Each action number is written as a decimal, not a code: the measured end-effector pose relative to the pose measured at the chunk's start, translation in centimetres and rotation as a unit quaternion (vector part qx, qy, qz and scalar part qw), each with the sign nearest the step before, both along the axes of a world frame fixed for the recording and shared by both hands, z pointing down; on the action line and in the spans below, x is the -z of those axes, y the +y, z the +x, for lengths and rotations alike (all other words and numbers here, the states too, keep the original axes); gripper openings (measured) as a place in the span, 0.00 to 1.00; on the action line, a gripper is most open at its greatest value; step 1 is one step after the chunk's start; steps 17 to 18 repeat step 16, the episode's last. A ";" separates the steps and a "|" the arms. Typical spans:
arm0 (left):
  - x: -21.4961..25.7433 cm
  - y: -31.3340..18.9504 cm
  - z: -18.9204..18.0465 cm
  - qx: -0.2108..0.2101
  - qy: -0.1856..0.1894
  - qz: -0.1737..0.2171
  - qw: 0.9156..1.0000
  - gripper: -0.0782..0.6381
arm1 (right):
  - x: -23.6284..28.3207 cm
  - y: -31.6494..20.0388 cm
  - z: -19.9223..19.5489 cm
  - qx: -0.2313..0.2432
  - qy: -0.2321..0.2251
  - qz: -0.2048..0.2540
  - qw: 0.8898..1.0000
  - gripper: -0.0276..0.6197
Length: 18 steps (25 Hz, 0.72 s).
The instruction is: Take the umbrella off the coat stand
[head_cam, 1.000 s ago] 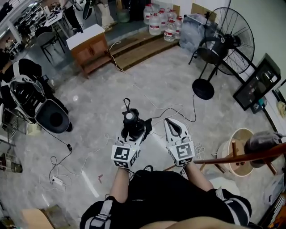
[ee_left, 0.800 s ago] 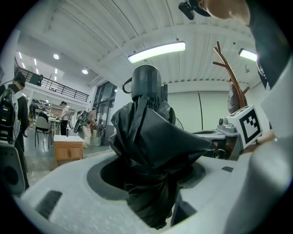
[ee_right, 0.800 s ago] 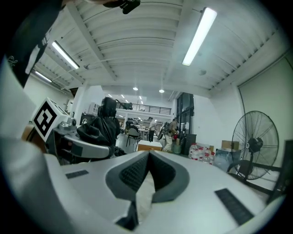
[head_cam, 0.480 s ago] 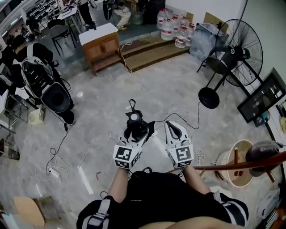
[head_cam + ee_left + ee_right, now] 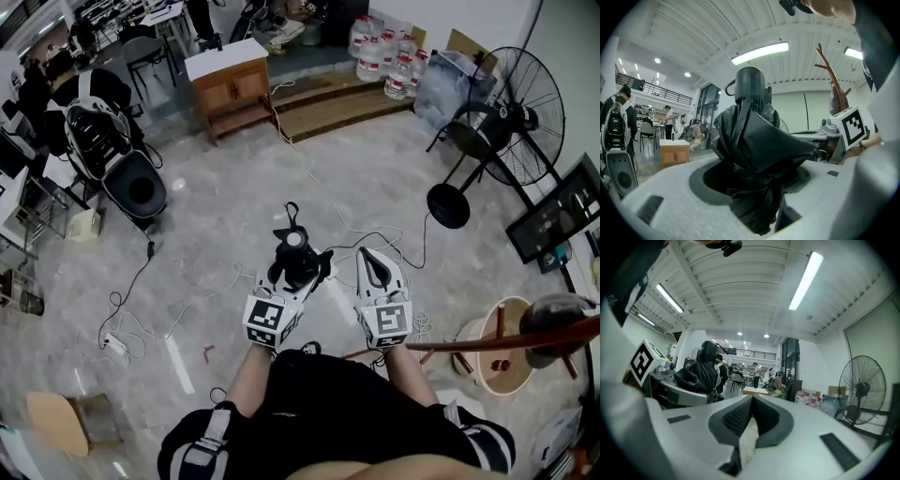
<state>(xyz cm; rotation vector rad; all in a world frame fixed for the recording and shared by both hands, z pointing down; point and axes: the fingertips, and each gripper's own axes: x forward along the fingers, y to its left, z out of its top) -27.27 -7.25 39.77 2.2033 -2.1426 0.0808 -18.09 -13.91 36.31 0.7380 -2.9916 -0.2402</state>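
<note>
Left tongs clamp the folded black umbrella upright, well clear of the coat stand at 4 o'clock, right tongs closed and empty; best grip firm, level, away from the branches.

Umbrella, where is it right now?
In the head view the folded black umbrella stands upright in the left gripper, mid-picture, just left of the right gripper; the coat stand is off at the lower right.
</note>
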 end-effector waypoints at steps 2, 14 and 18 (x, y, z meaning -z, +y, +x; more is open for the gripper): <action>-0.1 0.0 0.2 -0.007 0.003 -0.002 1.000 0.48 | -0.1 -0.1 0.5 -0.011 0.001 -0.003 1.000 0.05; -0.5 -2.2 4.0 -0.077 0.013 0.006 0.997 0.48 | -0.9 -0.8 6.3 -0.094 0.012 -0.007 0.995 0.05; -0.2 -2.8 4.6 -0.085 0.012 0.006 0.996 0.48 | -0.8 -1.5 6.8 -0.102 0.011 -0.010 0.995 0.05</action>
